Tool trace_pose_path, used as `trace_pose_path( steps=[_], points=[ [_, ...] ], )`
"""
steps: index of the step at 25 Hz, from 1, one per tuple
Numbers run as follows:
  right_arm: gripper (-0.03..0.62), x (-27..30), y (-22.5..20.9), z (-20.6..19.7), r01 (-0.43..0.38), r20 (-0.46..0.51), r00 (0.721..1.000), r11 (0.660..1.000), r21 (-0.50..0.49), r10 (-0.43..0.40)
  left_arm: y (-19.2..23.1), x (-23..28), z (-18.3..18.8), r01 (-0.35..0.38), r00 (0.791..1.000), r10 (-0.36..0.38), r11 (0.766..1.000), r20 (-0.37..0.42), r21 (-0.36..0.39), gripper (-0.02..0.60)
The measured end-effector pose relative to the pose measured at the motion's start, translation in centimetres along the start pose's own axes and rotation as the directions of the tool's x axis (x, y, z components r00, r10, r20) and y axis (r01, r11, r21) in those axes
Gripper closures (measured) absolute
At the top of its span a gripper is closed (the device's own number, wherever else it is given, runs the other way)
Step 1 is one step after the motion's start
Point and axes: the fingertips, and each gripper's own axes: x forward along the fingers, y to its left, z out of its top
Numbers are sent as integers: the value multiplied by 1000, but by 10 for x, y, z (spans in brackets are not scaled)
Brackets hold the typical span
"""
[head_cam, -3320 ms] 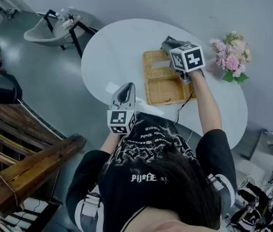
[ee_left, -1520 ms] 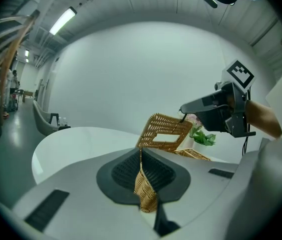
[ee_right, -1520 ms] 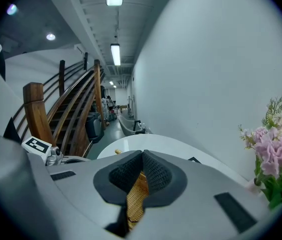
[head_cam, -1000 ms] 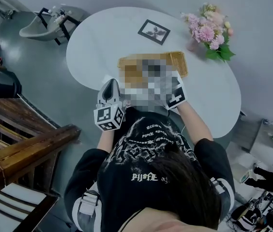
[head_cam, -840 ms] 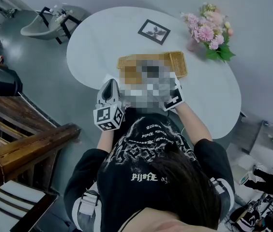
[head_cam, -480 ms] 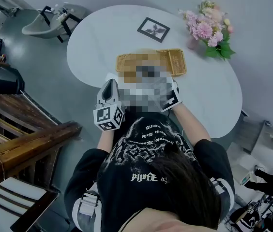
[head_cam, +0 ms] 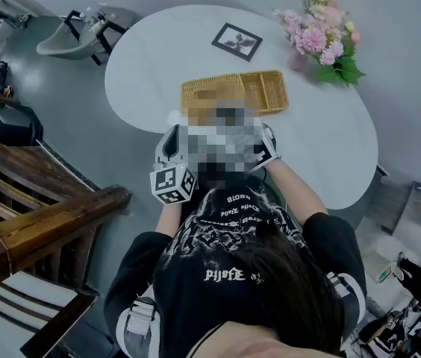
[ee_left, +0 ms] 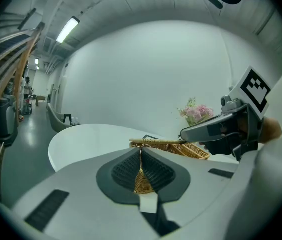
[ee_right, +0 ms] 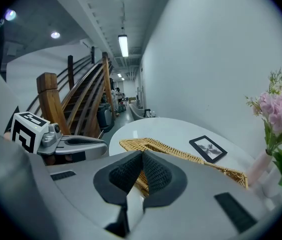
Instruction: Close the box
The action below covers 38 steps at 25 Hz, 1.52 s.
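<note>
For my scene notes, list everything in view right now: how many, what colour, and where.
table: one, white, room's middle
wicker box: one, tan, on the table, lid nearly flat
picture frame: one, black, table's far side
flowers: one bunch, pink, table's far right edge
stair rail: one, brown wood, left of the table
person: one, black printed shirt, at the table's near edge
left tongs: one, grey, shut on the wicker box
right tongs: one, grey, shut on the wicker box
</note>
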Motion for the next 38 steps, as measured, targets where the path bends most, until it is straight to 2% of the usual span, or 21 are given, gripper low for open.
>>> trace_pose_path(
  steps=[11,17,26,32,38],
  points=[
    [557,7,3,-35,36,-20,999,999,11,-36,-5,-12,-13,5,1000,-5,1000,-16,0,554],
    [557,17,8,-58,53,-80,995,998,-24,-54,-4,-16,-21,13,999,-13,1000,-35,-7,554],
    [557,24,8,-73,119,-69,990,990,-79,-124,0,-20,-26,4,999,-5,1000,-48,-10,554],
    [551,24,8,-75,132,-63,989,991,-4,-132,-1,-23,-32,12,998,-13,1000,-55,-21,554],
    [474,15,16,-83,93,-70,994,993,77,-88,-13,-24,-36,43,998,-44,999,-54,-21,554]
  ],
)
